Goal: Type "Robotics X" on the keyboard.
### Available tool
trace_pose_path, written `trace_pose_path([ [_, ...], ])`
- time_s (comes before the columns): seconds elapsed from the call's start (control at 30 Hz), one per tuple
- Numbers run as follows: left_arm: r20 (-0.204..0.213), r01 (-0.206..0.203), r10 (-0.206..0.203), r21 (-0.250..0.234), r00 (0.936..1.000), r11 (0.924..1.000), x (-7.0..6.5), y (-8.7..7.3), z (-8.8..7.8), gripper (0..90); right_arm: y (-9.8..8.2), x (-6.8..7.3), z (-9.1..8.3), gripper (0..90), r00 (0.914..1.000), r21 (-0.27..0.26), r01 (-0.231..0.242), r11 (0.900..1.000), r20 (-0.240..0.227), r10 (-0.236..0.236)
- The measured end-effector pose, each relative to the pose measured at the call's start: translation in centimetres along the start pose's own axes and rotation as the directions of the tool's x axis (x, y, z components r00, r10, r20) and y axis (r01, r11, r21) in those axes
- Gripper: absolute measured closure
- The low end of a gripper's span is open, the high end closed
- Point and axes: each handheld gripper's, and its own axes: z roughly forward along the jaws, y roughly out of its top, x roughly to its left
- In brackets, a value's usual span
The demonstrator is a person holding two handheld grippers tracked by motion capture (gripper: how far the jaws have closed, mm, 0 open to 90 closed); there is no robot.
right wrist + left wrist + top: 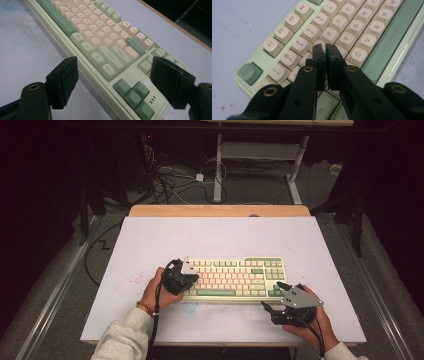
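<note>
A pale green keyboard with cream keys lies on the white tabletop near its front middle. My left gripper points down over the keyboard's left end. Seen up close, my left gripper is shut with nothing between its jaws, and its tips sit over the keys just left of the R key; whether they press a key I cannot tell. My right gripper rests by the front right corner, open. Its jaws stand wide on either side of the arrow keys, touching nothing.
The white tabletop has a wooden strip along its far edge. Small red specks mark the surface left of the keyboard. Cables and a desk frame lie on the floor beyond.
</note>
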Motion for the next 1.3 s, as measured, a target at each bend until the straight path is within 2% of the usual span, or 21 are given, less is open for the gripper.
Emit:
trace_pose_path([
  [0.73,-0.008,-0.005,0.005,0.004,1.0000,1.0000,0.0,0.0,0.0,82.9,0.0,0.0,0.0,23.1,1.0000,0.002,0.008,1.000,-0.001,-0.008],
  [0.9,-0.013,-0.005,0.005,0.018,0.9999,0.9998,-0.1,0.0,0.3,84.6,0.0,0.1,0.0,23.1,0.9999,0.009,0.010,1.000,-0.004,-0.010],
  [1.3,-0.030,-0.029,0.028,-0.026,0.9992,0.9993,-0.5,0.3,-1.0,84.1,0.1,0.0,0.0,23.1,0.9999,0.007,0.012,1.000,-0.003,-0.012],
])
